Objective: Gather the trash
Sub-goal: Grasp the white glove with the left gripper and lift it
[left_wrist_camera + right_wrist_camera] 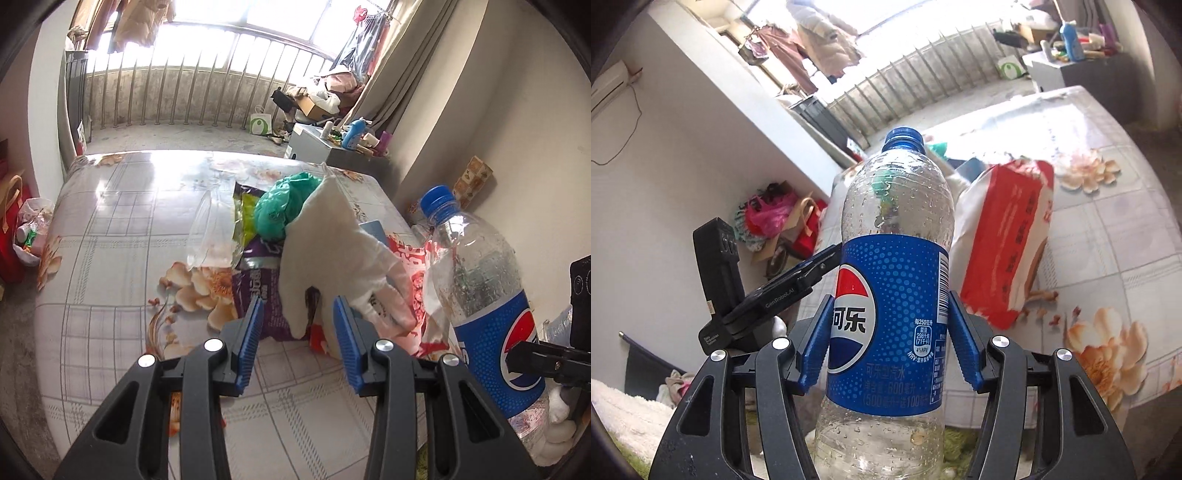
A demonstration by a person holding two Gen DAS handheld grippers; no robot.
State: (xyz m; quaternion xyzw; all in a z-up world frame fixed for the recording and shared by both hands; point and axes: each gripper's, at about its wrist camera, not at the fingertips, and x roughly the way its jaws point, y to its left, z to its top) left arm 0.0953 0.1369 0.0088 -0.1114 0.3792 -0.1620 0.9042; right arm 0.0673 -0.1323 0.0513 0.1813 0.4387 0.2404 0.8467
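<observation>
In the right wrist view my right gripper [888, 332] is shut on an empty Pepsi bottle [890, 295] with a blue cap; both pads press on its blue label and the bottle stands upright above the surface. The same bottle [487, 295] fills the right of the left wrist view. My left gripper [299, 314] stands open over a trash pile: a white crumpled tissue [325, 251], a purple packet [258, 288], a green plastic bag [284, 206] and a red-and-white wrapper [410, 280]. The tissue's lower edge reaches between the fingertips, with a gap at the left pad. The red-and-white wrapper [1004, 240] lies behind the bottle.
The trash lies on a floral, plaid-patterned surface [129, 240]. A wall and a patterned box [474, 181] close off the right. A cluttered low cabinet [314, 142] stands beyond the far edge, before a railing. Bags [29, 229] sit on the floor at left. One finger [812, 269] of the left gripper shows beside the bottle.
</observation>
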